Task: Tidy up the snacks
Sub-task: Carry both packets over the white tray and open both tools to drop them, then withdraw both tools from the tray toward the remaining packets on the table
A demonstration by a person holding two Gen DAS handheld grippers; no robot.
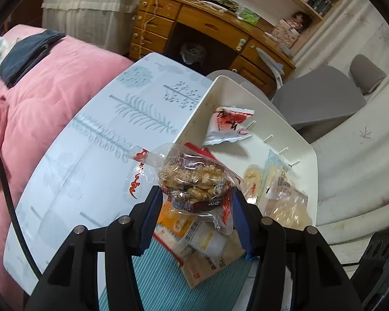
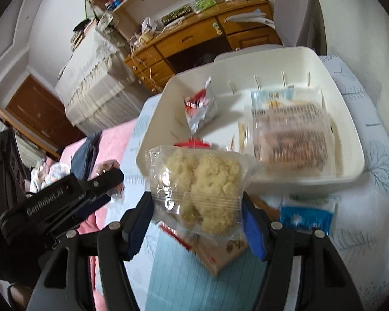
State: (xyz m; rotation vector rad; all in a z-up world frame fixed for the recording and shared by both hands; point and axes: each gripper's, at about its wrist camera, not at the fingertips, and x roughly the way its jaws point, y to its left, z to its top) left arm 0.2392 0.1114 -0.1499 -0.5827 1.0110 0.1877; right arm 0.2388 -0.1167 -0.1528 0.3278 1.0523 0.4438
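My left gripper [image 1: 195, 202] is shut on a clear packet of brown nut brittle [image 1: 194, 181], held above the table by the near-left corner of the white bin [image 1: 293, 129]. My right gripper [image 2: 197, 215] is shut on a clear packet of pale puffed-rice cake [image 2: 202, 189], held just in front of the same bin [image 2: 272, 178]. The bin holds a red-and-white packet [image 1: 228, 124] [image 2: 199, 106] and clear packets of pale snacks [image 1: 280, 189] [image 2: 290, 137]. The left gripper also shows in the right wrist view [image 2: 103, 181], at the left.
Loose snack packets lie on the patterned table [image 1: 103, 142] below the grippers: an orange one [image 1: 173, 223], a tan one [image 1: 207, 264] [image 2: 220, 254] and a blue one [image 2: 306, 217]. A teal striped mat [image 1: 155, 285] lies nearest. A pink quilt [image 1: 51, 83], wooden desk [image 1: 194, 26] and grey chair [image 1: 321, 96] surround it.
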